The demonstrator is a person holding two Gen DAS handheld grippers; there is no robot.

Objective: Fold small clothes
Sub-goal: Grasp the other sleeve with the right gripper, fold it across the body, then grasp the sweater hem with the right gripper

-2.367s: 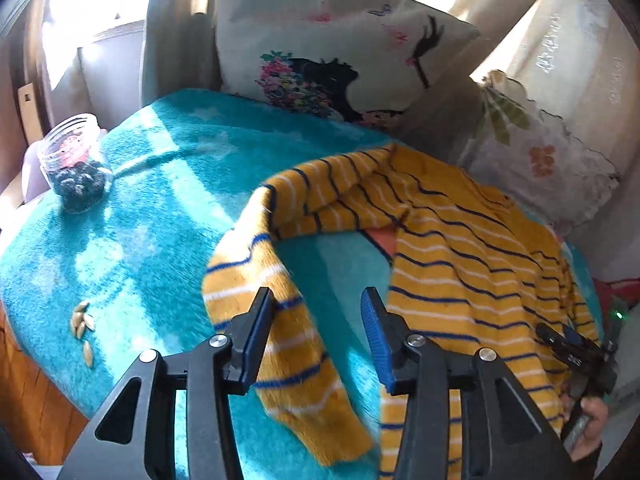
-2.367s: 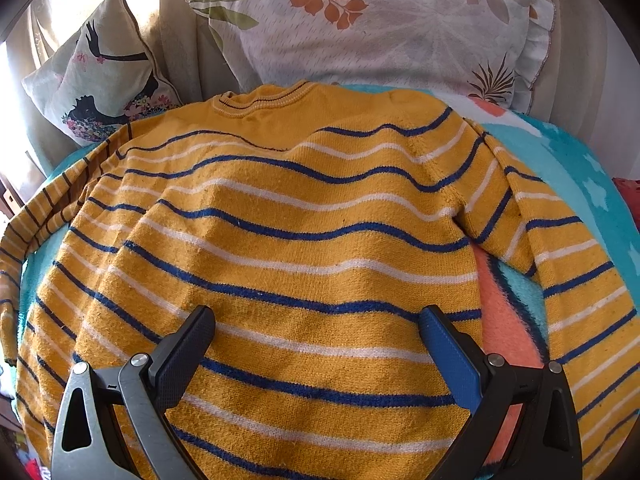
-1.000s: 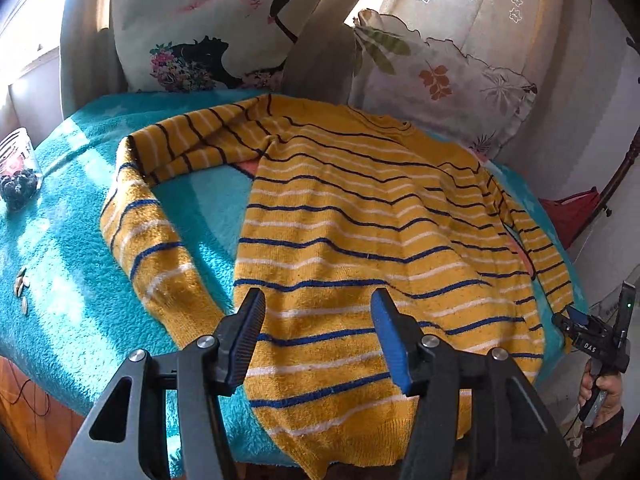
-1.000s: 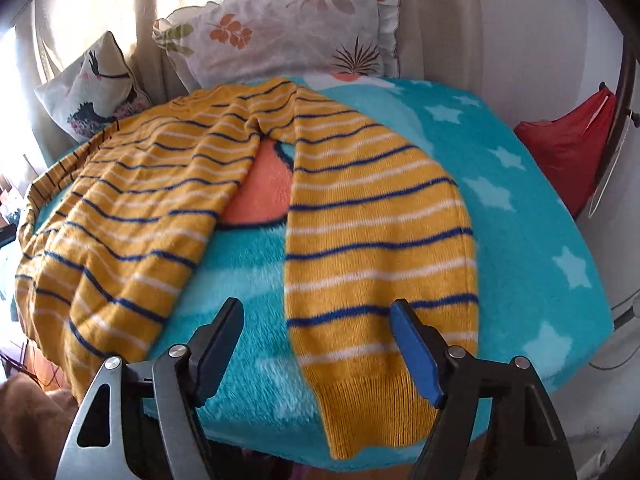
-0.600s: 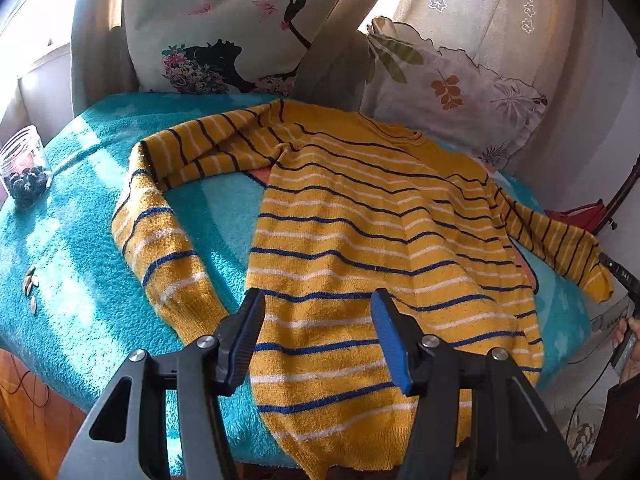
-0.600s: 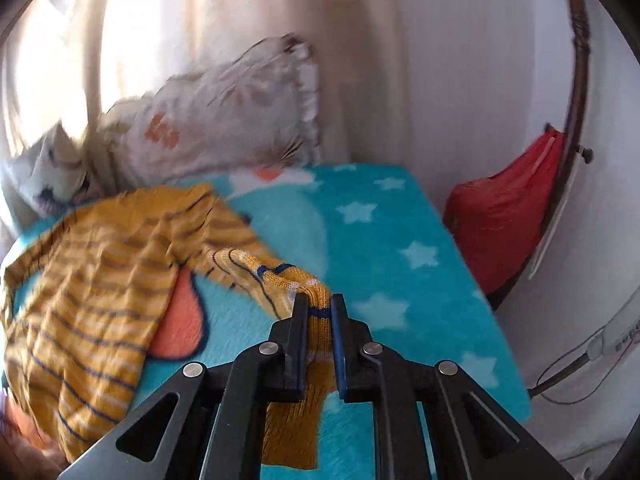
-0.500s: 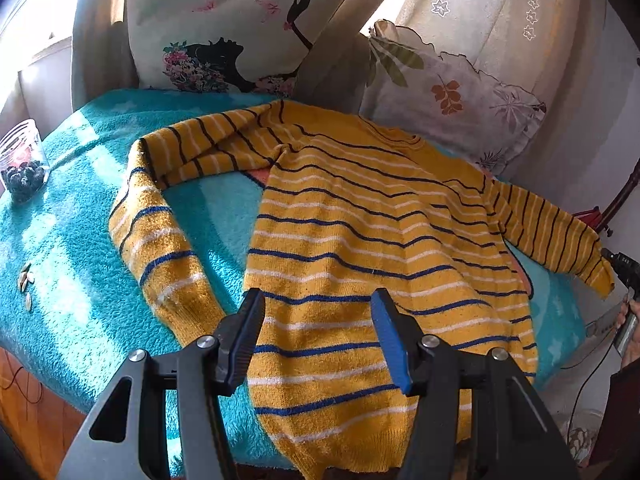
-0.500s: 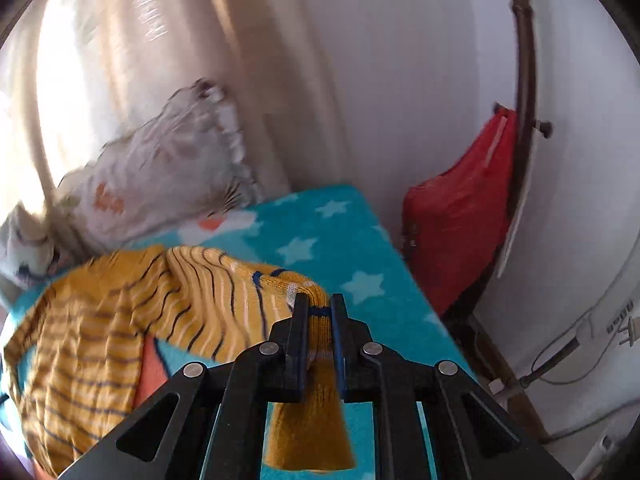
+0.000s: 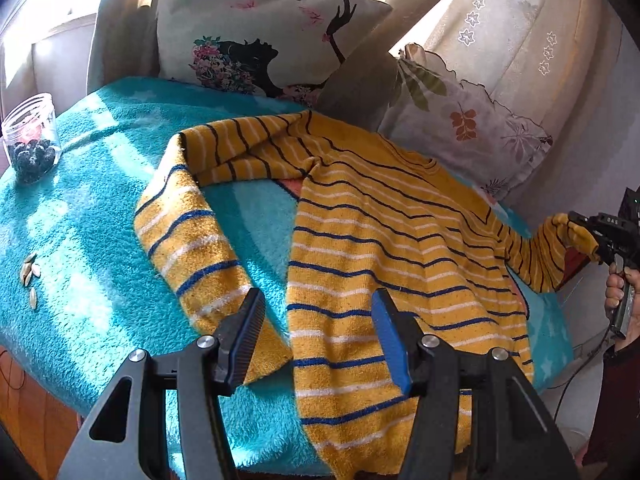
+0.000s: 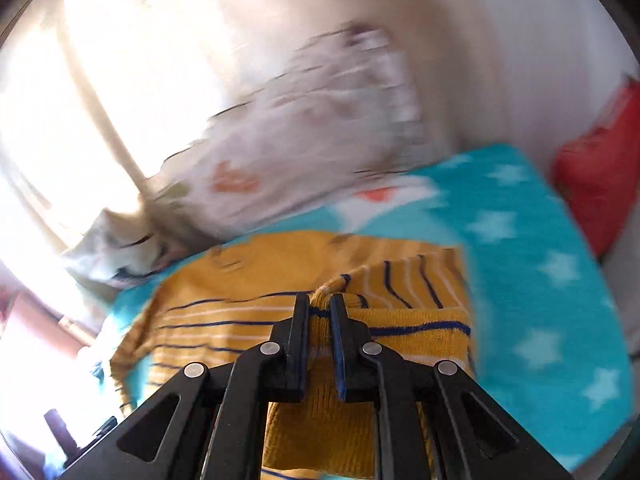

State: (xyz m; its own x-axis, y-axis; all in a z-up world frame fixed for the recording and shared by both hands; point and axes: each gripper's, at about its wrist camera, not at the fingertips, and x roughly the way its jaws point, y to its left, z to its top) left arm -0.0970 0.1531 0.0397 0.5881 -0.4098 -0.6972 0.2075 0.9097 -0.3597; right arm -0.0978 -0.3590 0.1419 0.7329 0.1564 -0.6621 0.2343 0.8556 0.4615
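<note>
Left gripper (image 9: pixel 318 336) hangs half open and empty above the knitted yellow striped sweater (image 9: pixel 384 248), which lies spread on a fluffy teal blanket (image 9: pixel 80 216). Left of the sweater stand a clear jar (image 9: pixel 30 136) and scattered seeds (image 9: pixel 30 276).

Right gripper (image 10: pixel 320 312) is clamped on the sweater's cuff (image 10: pixel 320 332), lifted over the sweater body; a blurred leaf-print pillow (image 10: pixel 288 152) lies beyond.

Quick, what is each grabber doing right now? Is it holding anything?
Left gripper: open, holding nothing, above the striped sweater.
Right gripper: shut on the sweater's sleeve, lifting it off the blanket.
</note>
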